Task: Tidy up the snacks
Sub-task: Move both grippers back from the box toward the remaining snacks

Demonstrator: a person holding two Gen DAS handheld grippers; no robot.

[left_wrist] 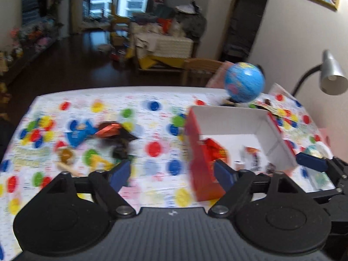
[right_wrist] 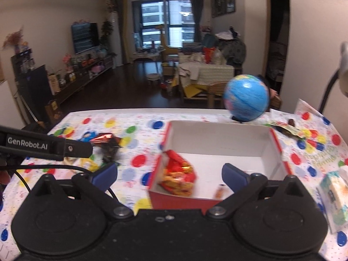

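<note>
A red box with a white inside point(left_wrist: 230, 121) point(right_wrist: 219, 139) stands on the dotted tablecloth. It holds a red-orange snack bag point(right_wrist: 179, 175) point(left_wrist: 214, 149) and some small wrapped snacks point(left_wrist: 252, 154). A pile of loose snacks lies left of the box: a blue packet point(left_wrist: 79, 132), an orange-red wrapper point(left_wrist: 108, 129) point(right_wrist: 102, 138), dark wrappers point(left_wrist: 121, 148) and yellow ones point(left_wrist: 97, 159). My left gripper point(left_wrist: 171, 173) is open and empty above the table, between the pile and the box. My right gripper point(right_wrist: 170, 175) is open and empty over the box's near left corner.
A blue globe point(left_wrist: 244, 82) point(right_wrist: 246, 97) stands behind the box. A desk lamp point(left_wrist: 331, 76) is at the right. A tissue pack point(right_wrist: 335, 198) lies at the table's right edge. More wrappers point(right_wrist: 287, 128) lie right of the globe. The left gripper's body point(right_wrist: 43, 145) reaches in at the left.
</note>
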